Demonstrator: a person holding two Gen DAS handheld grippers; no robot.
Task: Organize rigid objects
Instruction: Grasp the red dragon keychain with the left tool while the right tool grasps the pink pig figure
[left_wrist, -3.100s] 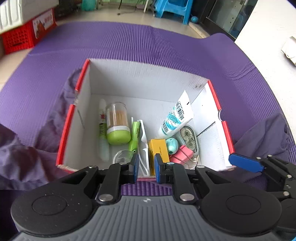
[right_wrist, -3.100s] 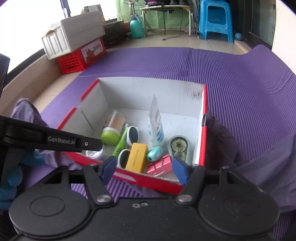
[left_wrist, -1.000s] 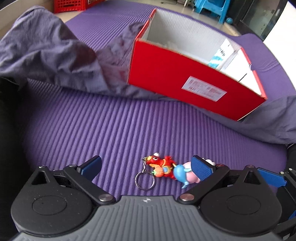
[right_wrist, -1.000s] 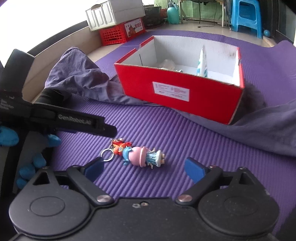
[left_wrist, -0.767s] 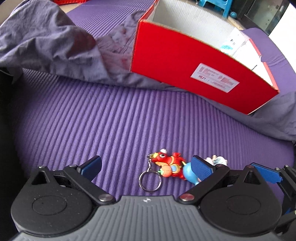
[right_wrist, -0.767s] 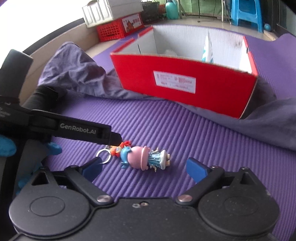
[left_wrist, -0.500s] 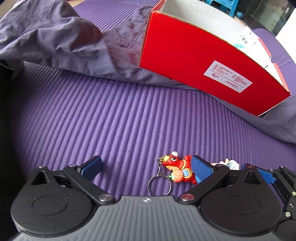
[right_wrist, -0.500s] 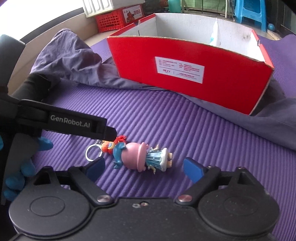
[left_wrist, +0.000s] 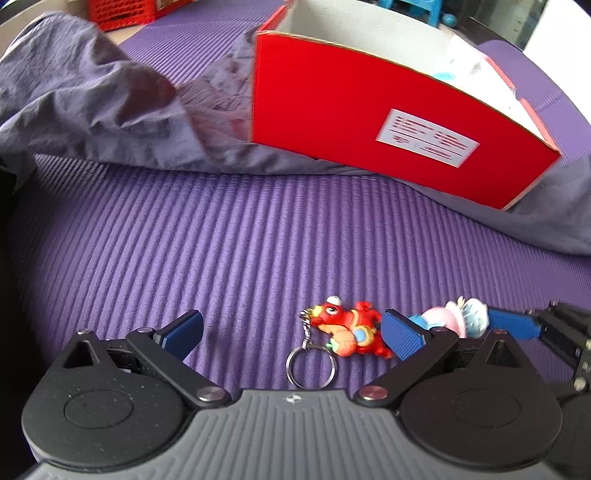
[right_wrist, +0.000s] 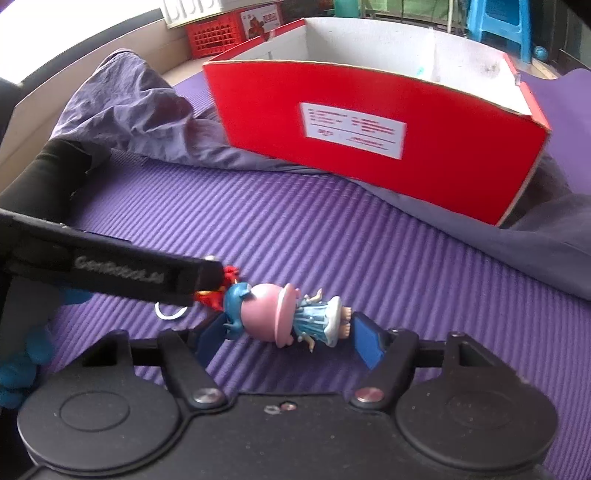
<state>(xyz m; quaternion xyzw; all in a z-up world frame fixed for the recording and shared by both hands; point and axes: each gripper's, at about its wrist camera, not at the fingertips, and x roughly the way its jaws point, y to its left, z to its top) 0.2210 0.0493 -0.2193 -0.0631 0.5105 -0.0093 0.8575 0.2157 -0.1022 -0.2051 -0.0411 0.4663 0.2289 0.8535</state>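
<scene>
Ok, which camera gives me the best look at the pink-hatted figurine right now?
The right wrist view. There the pink-hatted figurine lies full length on the purple mat, between the open right tongs. In the left wrist view only a part of it shows, behind a finger of the left tongs.

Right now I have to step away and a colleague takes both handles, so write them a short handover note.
Left claw: open, low over the purple mat, bracketing the red dragon keychain.
Right claw: open, straddling the pink-hat figurine, not closed on it.
Both toys lie on the mat next to each other, in front of the red box, which sits on the grey cloth.
Done: both claws lined up on a toy.
Left: close on each toy, lift it and probably place it in the box. From these views the box contents are barely visible.
</scene>
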